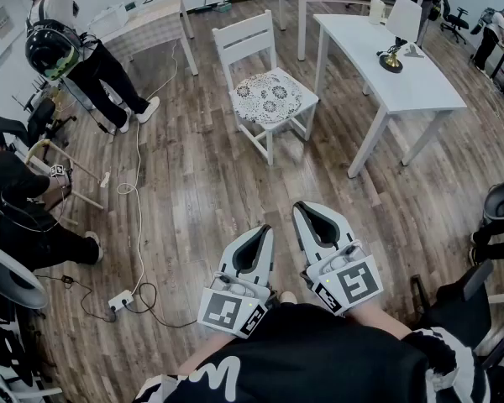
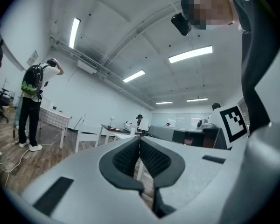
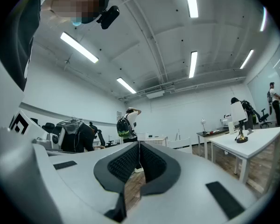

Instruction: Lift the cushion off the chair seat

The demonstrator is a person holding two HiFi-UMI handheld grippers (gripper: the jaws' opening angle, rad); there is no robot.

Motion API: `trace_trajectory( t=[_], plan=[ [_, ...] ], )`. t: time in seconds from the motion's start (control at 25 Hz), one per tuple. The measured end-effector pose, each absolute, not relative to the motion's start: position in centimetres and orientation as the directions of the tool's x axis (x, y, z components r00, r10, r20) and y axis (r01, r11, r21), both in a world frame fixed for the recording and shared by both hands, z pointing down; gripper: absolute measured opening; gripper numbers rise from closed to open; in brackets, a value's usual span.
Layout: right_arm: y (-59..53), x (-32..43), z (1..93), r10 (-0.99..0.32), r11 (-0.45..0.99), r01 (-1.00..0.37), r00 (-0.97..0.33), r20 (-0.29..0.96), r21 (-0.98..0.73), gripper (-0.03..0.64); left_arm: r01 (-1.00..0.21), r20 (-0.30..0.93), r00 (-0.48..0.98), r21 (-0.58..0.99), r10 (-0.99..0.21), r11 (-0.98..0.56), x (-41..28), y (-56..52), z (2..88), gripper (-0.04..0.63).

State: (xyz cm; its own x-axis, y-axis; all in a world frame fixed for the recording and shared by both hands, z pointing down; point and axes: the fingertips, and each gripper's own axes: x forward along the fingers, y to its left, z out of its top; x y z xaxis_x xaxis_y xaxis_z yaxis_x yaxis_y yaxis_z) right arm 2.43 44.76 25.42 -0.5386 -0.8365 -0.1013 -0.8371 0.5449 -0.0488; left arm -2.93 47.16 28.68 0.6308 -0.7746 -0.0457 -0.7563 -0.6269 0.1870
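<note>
Cushion (image 1: 269,96) lies on white chair (image 1: 245,37) seat, well beyond left gripper (image 1: 259,232) and right gripper (image 1: 306,211), both jaws pressed together.

Dark wood-plank floor (image 1: 202,183); long white rectangular table (image 1: 424,86) far right; white walls (image 3: 186,111); ceiling strip lights (image 3: 191,64).

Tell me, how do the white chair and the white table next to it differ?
The chair has a slatted back and a patterned cushion on its seat; the table has a flat top bearing a small lamp. The table is clearly longer than the chair. Both are white and stand on the wooden floor.
</note>
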Motion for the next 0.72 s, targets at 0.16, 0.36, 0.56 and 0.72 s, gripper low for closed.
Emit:
trace_trajectory(
  t=[0.16, 0.36, 0.56, 0.72],
  plan=[
    [44.6, 2.7, 25.5, -0.836, 0.545, -0.837, -0.538, -0.108, -0.049, 0.026, -0.756, -0.049, 0.632, 0.179, -0.773, -0.630, -2.7, 47.1, 28.7, 0.006],
    [44.7, 3.5, 25.1, -0.833, 0.549, -0.835, -0.541, -0.115, -0.047, 0.026, -0.764, -0.057, 0.622, 0.174, -0.781, -0.621, -2.2, 47.1, 28.3, 0.006],
    [44.9, 3.6, 25.3, -0.830, 0.554, -0.831, -0.546, -0.117, -0.047, 0.026, -0.763, -0.057, 0.624, 0.170, -0.780, -0.623, -1.9, 47.4, 28.5, 0.006],
    [44.8, 4.0, 25.3, -0.832, 0.551, -0.833, -0.543, -0.115, -0.055, 0.026, -0.764, -0.061, 0.622, 0.169, -0.780, -0.622, -1.6, 47.3, 28.3, 0.006]
  ],
)
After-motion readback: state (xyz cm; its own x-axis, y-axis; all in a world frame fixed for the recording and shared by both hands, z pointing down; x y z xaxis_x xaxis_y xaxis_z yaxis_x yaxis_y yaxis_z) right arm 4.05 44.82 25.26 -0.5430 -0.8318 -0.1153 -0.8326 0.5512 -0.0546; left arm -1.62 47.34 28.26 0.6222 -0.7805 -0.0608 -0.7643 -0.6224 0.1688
